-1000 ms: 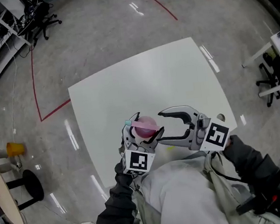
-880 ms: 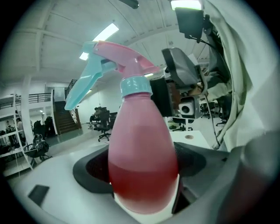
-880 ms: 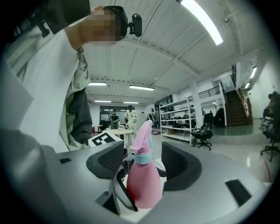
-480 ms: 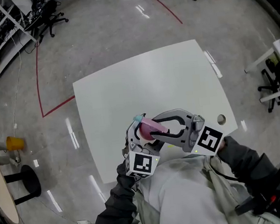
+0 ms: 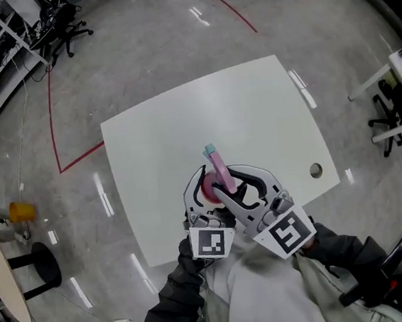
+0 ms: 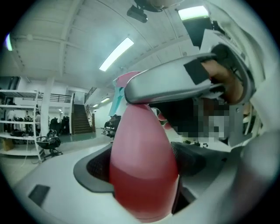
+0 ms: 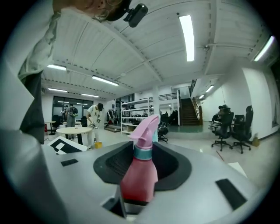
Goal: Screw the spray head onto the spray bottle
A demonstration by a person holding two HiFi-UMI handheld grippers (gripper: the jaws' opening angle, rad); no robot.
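Two-handed, holds spray bottle (image 5: 209,185) above near edge of desk (image 5: 217,112): clamps body between widely spread fingers of left gripper (image 6: 142,164), pinches neck under spray head (image 7: 146,127) with fingers of right gripper (image 7: 142,165), just closed in.

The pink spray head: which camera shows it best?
The right gripper view: the spray head stands whole, side on, above its teal collar. The head view shows it small, from above. The left gripper view shows only a sliver above the bottle.
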